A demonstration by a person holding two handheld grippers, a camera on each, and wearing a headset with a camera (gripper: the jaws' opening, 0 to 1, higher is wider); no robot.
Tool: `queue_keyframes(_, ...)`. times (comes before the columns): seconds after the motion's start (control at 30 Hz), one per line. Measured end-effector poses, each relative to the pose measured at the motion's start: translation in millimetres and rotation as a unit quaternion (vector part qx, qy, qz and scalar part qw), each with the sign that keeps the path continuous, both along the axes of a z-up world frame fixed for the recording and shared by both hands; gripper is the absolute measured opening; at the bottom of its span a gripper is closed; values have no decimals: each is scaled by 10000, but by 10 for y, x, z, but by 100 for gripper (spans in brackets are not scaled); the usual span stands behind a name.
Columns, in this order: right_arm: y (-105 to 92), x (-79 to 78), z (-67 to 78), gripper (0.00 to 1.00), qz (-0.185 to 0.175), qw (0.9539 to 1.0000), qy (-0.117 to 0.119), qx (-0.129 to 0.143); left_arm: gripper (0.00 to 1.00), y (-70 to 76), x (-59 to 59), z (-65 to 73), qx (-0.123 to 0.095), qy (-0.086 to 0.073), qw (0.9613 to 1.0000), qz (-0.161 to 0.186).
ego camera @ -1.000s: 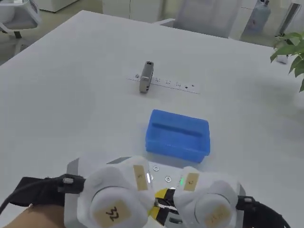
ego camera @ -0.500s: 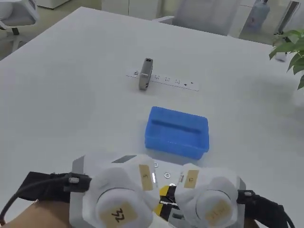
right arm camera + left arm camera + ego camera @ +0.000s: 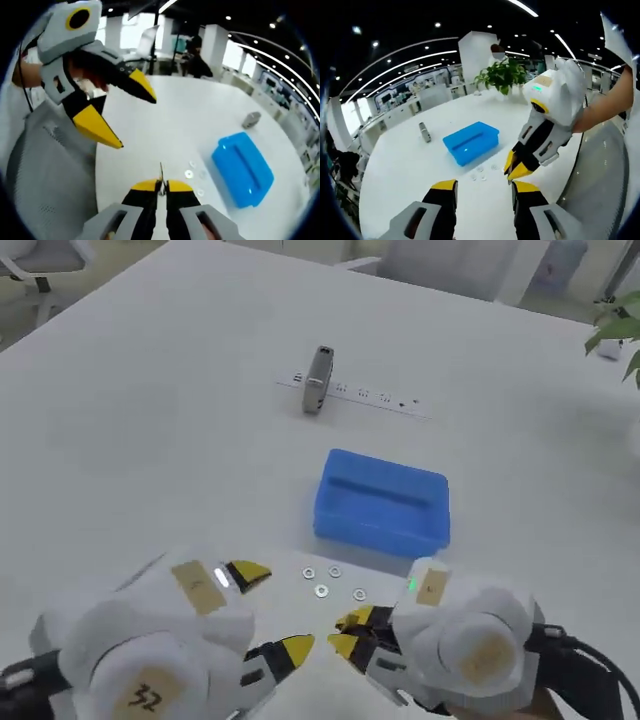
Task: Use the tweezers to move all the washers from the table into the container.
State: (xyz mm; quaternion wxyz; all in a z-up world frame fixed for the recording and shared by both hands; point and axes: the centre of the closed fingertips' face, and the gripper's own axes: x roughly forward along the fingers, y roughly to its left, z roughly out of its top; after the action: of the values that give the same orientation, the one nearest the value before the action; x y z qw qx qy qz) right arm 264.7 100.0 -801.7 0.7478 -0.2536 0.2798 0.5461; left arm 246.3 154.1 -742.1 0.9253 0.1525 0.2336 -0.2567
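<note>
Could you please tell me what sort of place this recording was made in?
Probably an open-plan office: a large white table, rows of recessed ceiling lights and a leafy green potted plant.

The counter point(image 3: 150, 440) is showing a smooth, matt white top. The container point(image 3: 385, 502) is looking like blue plastic, smooth with a soft sheen. The washers point(image 3: 321, 590) are glinting as bare, bright metal. The left tool point(image 3: 272, 610) and the right tool point(image 3: 345, 632) are wearing matt white plastic shells, their jaw tips shining as smooth yellow plastic. The tweezers point(image 3: 161, 172) are showing as thin grey metal. The small block point(image 3: 318, 380) is looking like dull grey metal.
</note>
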Motion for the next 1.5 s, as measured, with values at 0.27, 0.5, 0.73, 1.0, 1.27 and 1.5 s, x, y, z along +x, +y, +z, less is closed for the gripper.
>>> queue_keyframes(0.27,27,392,85,3,-653,9968,66,465,78,239,-18,51,-293,-339,9947,930)
queue_keyframes(0.5,121,632,139,3,-1058,9892,351,954,83,284,-76,-78,-392,-116,9911,1268)
queue_keyframes(0.73,221,786,153,3,-1274,9825,555,1236,86,337,-73,-152,-454,-138,9889,1407)
queue_keyframes(1.0,304,882,85,3,-1292,9833,494,1180,95,316,-79,-218,-201,-73,9914,1289)
queue_keyframes(1.27,331,905,-9,3,-1286,9849,505,1045,94,348,-80,-235,-160,-30,9906,1360)
queue_keyframes(1.5,350,911,-55,3,-1257,9853,526,1034,94,353,-80,-237,-150,-16,9904,1372)
